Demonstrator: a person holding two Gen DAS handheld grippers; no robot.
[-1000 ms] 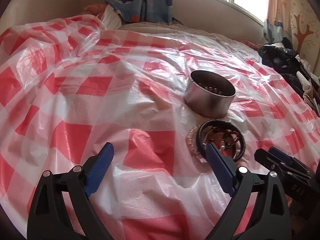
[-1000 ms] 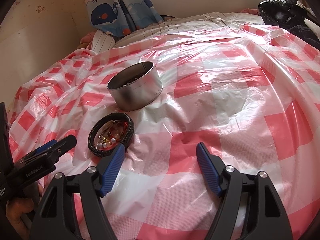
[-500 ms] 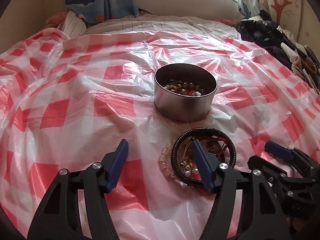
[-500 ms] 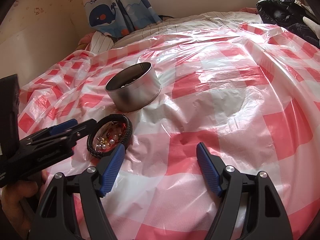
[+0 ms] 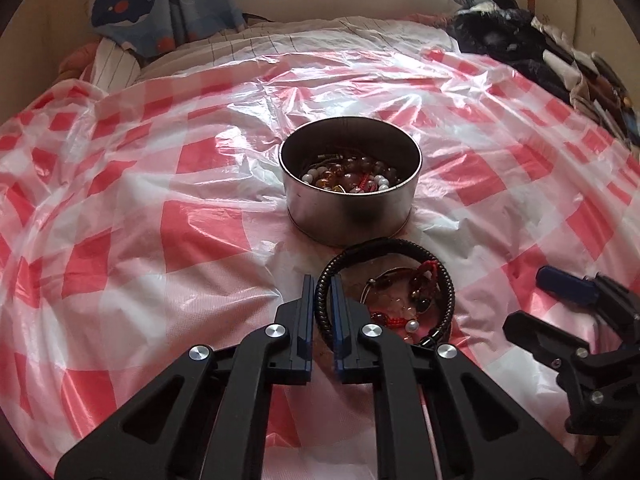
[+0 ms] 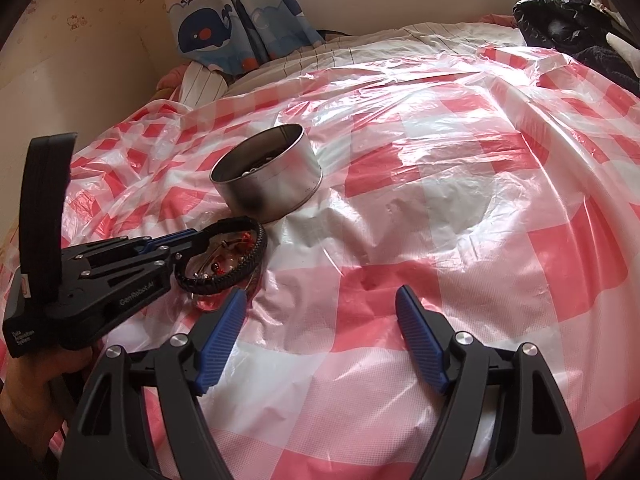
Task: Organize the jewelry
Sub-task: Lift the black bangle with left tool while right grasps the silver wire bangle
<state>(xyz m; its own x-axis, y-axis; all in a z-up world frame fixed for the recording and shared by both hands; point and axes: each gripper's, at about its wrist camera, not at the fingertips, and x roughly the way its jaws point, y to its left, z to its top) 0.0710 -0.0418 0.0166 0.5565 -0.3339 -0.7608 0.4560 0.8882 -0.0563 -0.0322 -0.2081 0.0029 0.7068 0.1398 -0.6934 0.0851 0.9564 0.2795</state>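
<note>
Right in front of the tin [image 5: 350,184], the left tool [image 5: 321,300] just snapped shut on the black braided bracelet [image 5: 384,248]; next it goes in. Right tool [image 6: 320,336] gapes wide.

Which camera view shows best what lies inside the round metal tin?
The left wrist view: it looks down into the metal tin, showing beads and pearls. The right wrist view sees the metal tin from the side; its contents are barely visible.

The left gripper [image 6: 192,240] reads "GenRobot.AI" and "Data Acquisition System".
</note>
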